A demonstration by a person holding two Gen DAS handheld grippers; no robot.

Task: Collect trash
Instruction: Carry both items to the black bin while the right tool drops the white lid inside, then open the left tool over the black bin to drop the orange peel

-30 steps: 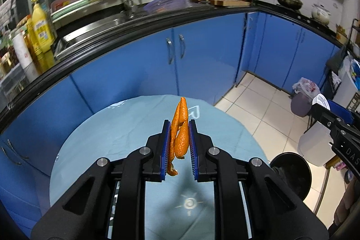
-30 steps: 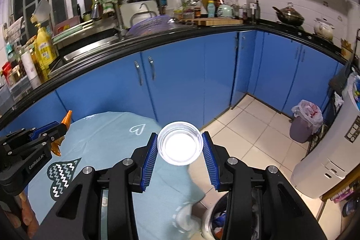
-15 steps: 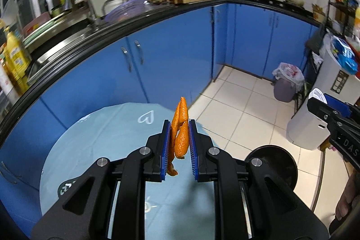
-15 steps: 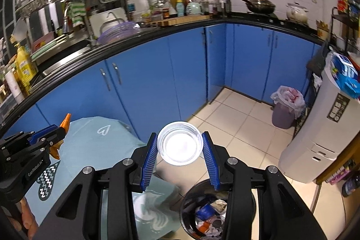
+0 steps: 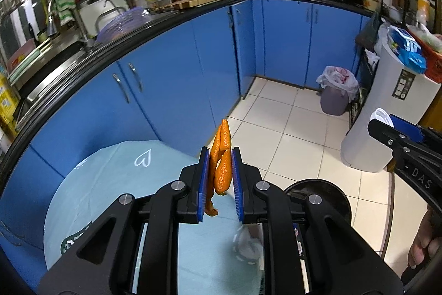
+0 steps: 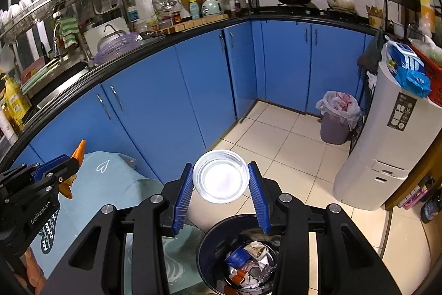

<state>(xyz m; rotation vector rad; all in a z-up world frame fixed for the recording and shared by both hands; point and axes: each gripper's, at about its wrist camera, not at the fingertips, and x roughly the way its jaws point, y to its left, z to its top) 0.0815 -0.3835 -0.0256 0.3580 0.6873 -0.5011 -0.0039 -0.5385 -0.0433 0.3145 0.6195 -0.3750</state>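
My left gripper [image 5: 220, 156] is shut on a strip of orange peel [image 5: 220, 162] and holds it above the right edge of the round table with a light blue cloth [image 5: 110, 184]. My right gripper [image 6: 220, 173] is shut on a clear plastic cup [image 6: 220, 176], seen from its mouth, held above a black trash bin [image 6: 218, 248] on the floor. The bin holds several bits of rubbish. The bin's rim [image 5: 326, 187] also shows in the left wrist view, right of the left gripper. The left gripper with the peel [image 6: 78, 152] shows at the left of the right wrist view.
Blue kitchen cabinets [image 5: 171, 79] under a black counter curve behind the table. A grey bin with a white bag [image 5: 335, 93] and a tall white appliance [image 6: 381, 156] stand on the tiled floor at the right. A crumpled clear wrapper [image 5: 247, 245] lies on the cloth.
Both grippers have swung right, from over the table toward the floor. The black bin has come into view under the right gripper. Both grips are unchanged.
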